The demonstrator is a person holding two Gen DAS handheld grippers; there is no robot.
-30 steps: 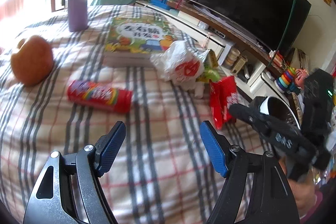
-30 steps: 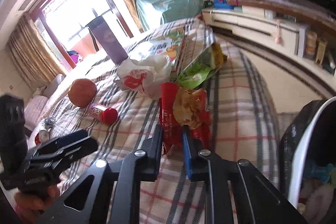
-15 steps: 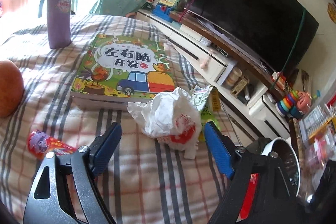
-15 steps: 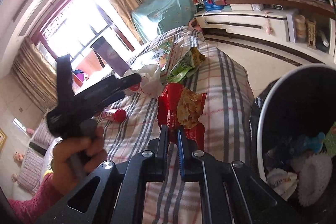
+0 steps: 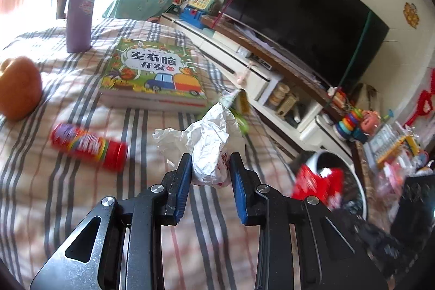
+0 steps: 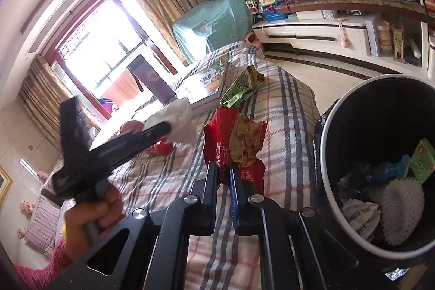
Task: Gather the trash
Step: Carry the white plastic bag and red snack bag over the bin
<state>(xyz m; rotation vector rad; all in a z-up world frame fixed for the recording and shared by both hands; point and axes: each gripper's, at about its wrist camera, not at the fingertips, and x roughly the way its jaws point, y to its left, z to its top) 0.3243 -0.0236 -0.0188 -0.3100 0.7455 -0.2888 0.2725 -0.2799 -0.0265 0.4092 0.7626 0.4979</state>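
L wrist view: left hand-held gripper (image 5: 210, 170) closing, crumpled white wrapper (image 5: 209, 146) between pads, touching both; wrapper lies just in front of 1 book (image 5: 152, 75) on bed (image 5: 81, 208).

R wrist view: right hand-held gripper (image 6: 223, 175) clamped on 1 red snack bag (image 6: 233, 140), beside bin (image 6: 326, 154). Approx. 4–5 items binned; 1 green packet (image 6: 242, 86) by book judged left.

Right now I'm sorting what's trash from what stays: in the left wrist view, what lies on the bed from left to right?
Orange round fruit → red snack tube → picture book → crumpled white wrapper, between the closing left gripper pads.
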